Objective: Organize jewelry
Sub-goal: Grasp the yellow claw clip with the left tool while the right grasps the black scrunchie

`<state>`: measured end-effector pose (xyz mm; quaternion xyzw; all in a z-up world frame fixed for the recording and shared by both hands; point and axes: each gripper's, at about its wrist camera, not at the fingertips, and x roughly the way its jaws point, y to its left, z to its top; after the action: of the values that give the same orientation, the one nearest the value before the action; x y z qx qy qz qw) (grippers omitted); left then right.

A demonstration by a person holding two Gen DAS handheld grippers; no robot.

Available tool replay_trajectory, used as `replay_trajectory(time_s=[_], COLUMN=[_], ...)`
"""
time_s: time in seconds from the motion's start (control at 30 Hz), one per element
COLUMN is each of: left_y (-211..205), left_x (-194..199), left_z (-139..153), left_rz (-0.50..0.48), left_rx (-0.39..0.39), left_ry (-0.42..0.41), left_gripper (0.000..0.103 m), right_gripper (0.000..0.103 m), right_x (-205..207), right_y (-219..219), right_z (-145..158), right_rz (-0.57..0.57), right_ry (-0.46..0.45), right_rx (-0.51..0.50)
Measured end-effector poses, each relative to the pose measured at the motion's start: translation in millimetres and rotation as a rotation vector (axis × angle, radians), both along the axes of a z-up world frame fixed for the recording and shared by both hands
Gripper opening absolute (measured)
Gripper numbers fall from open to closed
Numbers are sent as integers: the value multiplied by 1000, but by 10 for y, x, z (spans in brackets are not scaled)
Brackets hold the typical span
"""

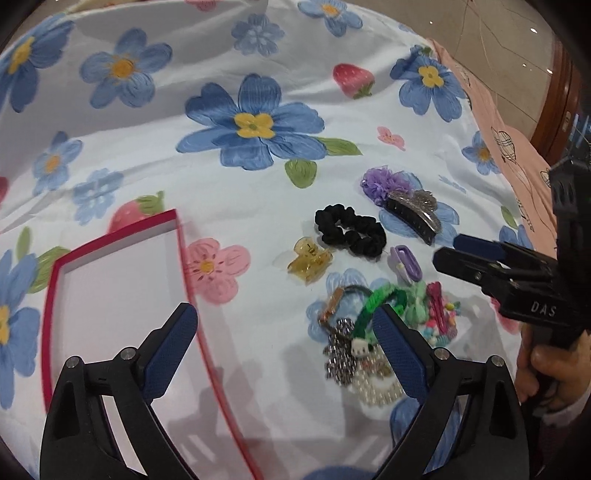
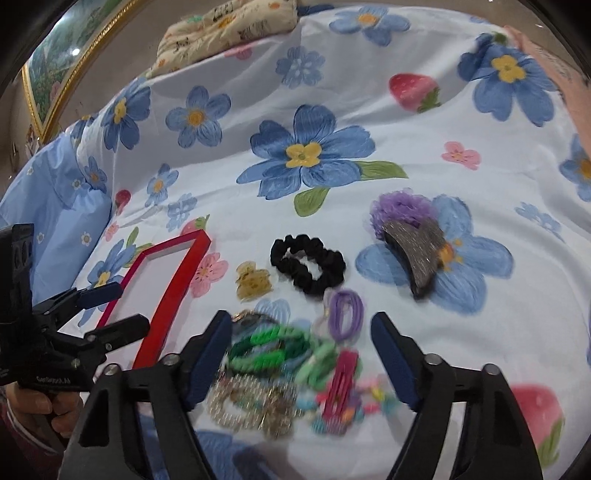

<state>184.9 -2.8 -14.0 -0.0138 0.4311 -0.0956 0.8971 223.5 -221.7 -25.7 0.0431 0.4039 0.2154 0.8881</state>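
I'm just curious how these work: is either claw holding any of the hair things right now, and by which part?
Nothing is held. The left claw and the right claw both stand open above the pile of hair accessories on the floral sheet, with no pad pressing on anything.

Home bedroom, floral bedsheet (image 2: pixel 369 229), pillow (image 2: pixel 229 29), framed painting (image 2: pixel 55 74)
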Motion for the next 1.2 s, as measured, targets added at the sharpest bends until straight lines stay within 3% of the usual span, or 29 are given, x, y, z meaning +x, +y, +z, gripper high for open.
replay_trajectory(time_s=[0.27, 0.6, 0.77, 0.83, 0.9, 0.97, 1.2], left_y=[-104, -206, -248, -256, -267, -270, -168], left_x=[439, 860, 982, 1005, 1014, 989, 822], left_z=[-195, -471, -608, -635, -642, -629, -420], left_rz=[-44, -107, -135, -149, -156, -168, -150], left_rx=[19, 18, 10, -9, -11, -14, -70], left_ry=[62, 137, 178, 190, 189, 178, 131], left_gripper=[96, 80, 61, 36, 33, 31, 24], right_gripper=[64, 54, 43, 32, 19, 14, 10], right_x=[581, 1016, 1083, 1096, 1094, 1074, 898], right_y=[77, 180, 211, 216, 209, 207, 198], right_z=[-217, -515, -601, -618, -626, -618, -455], right_rz=[38, 66, 75, 72, 69, 66, 50], right_ry=[74, 148, 170, 174, 180, 176, 143], right_rx=[-24, -57, -56, -57, -52, -50, -1])
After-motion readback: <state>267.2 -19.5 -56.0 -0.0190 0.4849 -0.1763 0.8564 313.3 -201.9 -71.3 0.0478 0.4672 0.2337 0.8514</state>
